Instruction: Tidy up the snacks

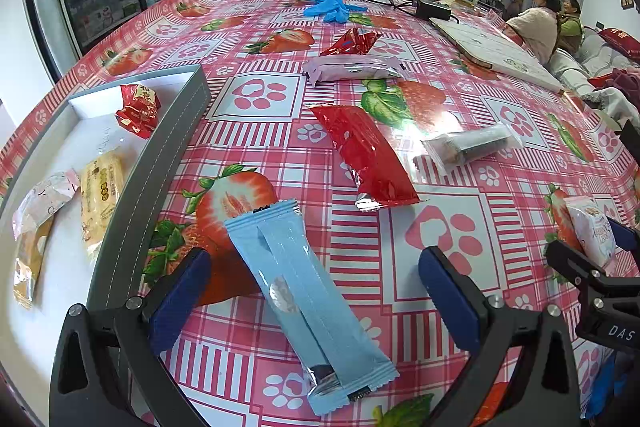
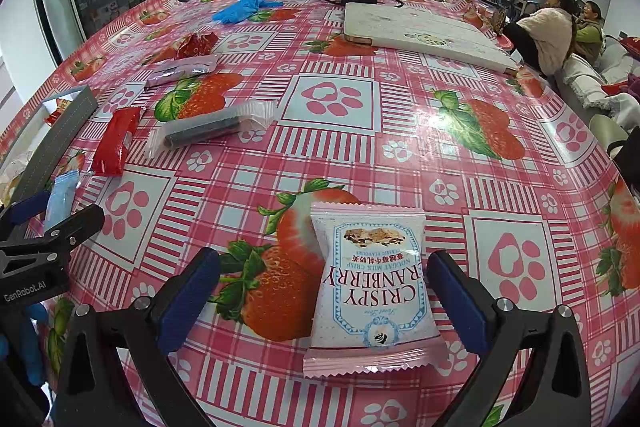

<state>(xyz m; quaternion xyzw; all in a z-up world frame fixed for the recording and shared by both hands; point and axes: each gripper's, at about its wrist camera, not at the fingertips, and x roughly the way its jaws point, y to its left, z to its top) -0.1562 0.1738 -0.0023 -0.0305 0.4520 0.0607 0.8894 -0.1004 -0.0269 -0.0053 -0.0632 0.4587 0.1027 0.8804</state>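
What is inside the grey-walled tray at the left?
The grey-walled tray holds four snacks: a red packet, a yellow bar, a pale pink packet and a tan packet. Its near end is out of frame.

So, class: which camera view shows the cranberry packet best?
The right wrist view: the cranberry packet lies flat, label readable, between the open jaws. The left wrist view catches only part of it, at the right edge.

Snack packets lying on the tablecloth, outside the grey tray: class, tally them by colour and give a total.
Red: 2, the long red packet and the crumpled red packet
Light blue: 1, the light blue packet
Clear: 1, the clear packet with dark contents
Pale lilac: 1, the lilac packet
Pink and white: 1, the cranberry packet
Total: 6
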